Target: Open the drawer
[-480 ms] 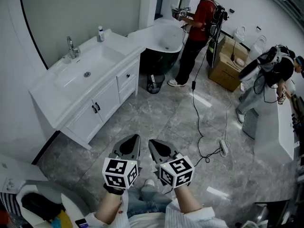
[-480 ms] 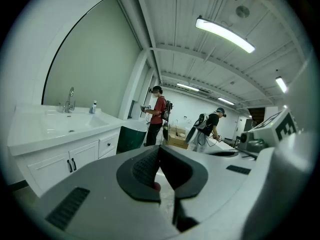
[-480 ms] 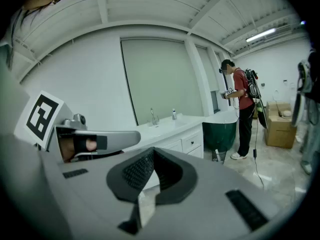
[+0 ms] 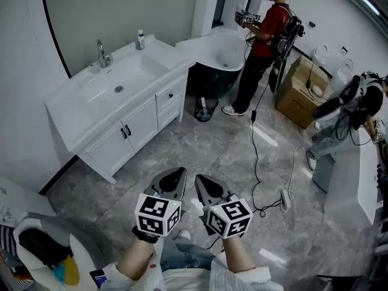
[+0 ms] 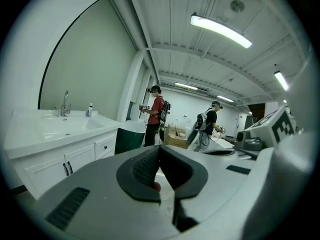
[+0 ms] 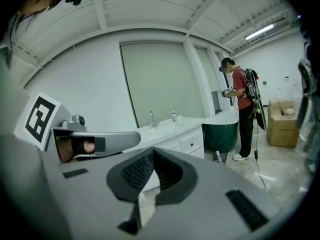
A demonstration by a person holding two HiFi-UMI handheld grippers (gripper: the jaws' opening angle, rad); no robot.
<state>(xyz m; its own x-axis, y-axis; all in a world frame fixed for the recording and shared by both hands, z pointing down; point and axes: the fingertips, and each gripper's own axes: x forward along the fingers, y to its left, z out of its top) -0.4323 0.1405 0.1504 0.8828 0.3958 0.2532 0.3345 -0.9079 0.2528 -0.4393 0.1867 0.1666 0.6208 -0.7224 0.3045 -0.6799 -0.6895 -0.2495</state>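
Drawer (image 4: 167, 100), the upper of two, sits at the right end of the vanity (image 4: 140, 125), well apart from us. Nearest us, our left gripper (image 4: 174, 179) and right gripper (image 4: 206, 190) hover side by side over the floor, each with its jaws pressed together on nothing. We judge the step in hand to be the approach. We should walk in, spread one gripper's jaws, line them up on the small dark knob (image 4: 172, 96), clamp it and pull straight out. Bare floor lies between, so nothing blocks us. A power strip (image 4: 285, 199) lies off to the right. Past the vanity stands a dark tub (image 4: 212, 80) with a bin (image 4: 203, 109) at its foot. Beyond that stands a person in red (image 4: 273, 26).
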